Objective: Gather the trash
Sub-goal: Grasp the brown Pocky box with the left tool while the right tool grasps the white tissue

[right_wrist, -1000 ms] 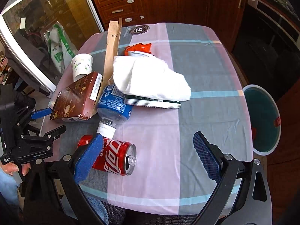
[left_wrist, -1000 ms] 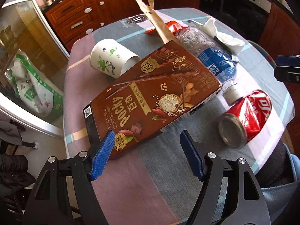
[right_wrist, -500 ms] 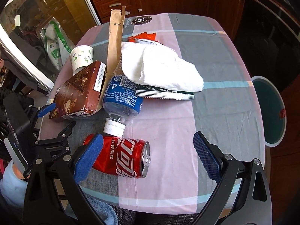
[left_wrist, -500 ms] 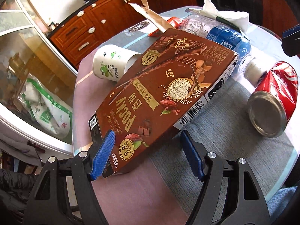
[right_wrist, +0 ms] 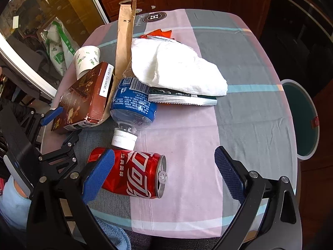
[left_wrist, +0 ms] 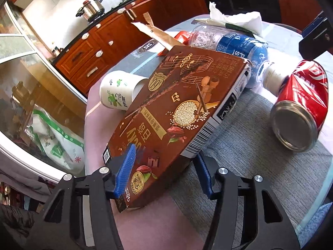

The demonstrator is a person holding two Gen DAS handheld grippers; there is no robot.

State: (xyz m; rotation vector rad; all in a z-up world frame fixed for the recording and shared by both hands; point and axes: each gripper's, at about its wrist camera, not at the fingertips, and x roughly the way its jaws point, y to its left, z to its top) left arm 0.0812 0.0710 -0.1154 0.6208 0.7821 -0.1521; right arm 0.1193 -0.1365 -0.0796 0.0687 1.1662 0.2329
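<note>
While the left tongs (left_wrist: pixel 164 173) angle down at the table's (right_wrist: pixel 239 125) left edge, their jaws have just been closing on the brown snack box (left_wrist: pixel 177 112) — one pad hidden beneath it. Only the right view shows the bin (right_wrist: pixel 301 118); right tongs (right_wrist: pixel 164 177) gape wide above the red can (right_wrist: pixel 135 175).

Left wrist cam sits low and close at the tabletop (left_wrist: pixel 260 166) edge, looking across it toward the wooden cabinets (left_wrist: pixel 100 48), with the brown snack box (left_wrist: pixel 177 108) filling most of the frame. Right wrist cam is higher up, angled steeply down, so it takes in nearly the whole cloth plus a bin (right_wrist: pixel 299 116) on the floor. Both views share the box, red can (right_wrist: pixel 133 175), blue-label bottle (right_wrist: pixel 133 104) and paper cup (right_wrist: pixel 86 60).
</note>
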